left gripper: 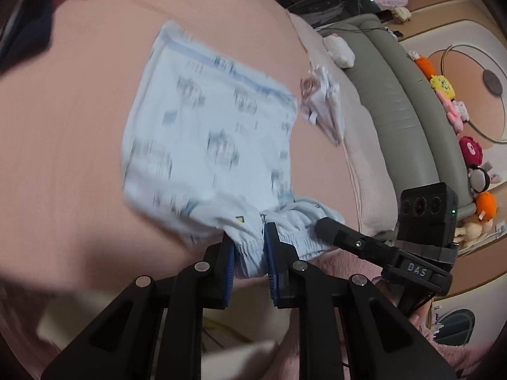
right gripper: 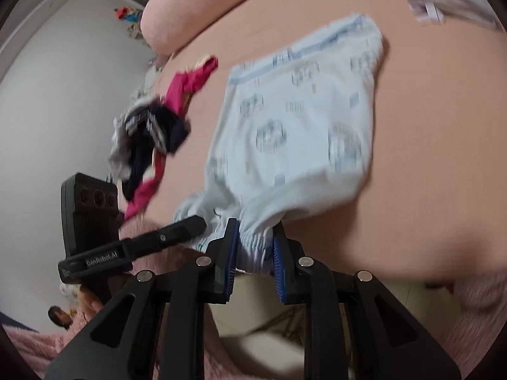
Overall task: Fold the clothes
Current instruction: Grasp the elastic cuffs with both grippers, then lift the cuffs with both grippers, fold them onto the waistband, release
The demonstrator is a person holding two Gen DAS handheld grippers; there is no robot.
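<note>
Both grippers pinch the gathered waistband of the pale blue printed shorts (left gripper: 209, 145), the left gripper (left gripper: 248, 253) and right gripper (right gripper: 255, 253) with jaws narrow on the cloth. The shorts spread mid-frame over the pink bed (left gripper: 79, 110); a dark and magenta clothes heap (right gripper: 152, 139) lies left.

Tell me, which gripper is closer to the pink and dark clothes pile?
Left. The left gripper holds the blue shorts' waistband on the side toward the pile. The right gripper grips the same waistband on the far side.
</note>
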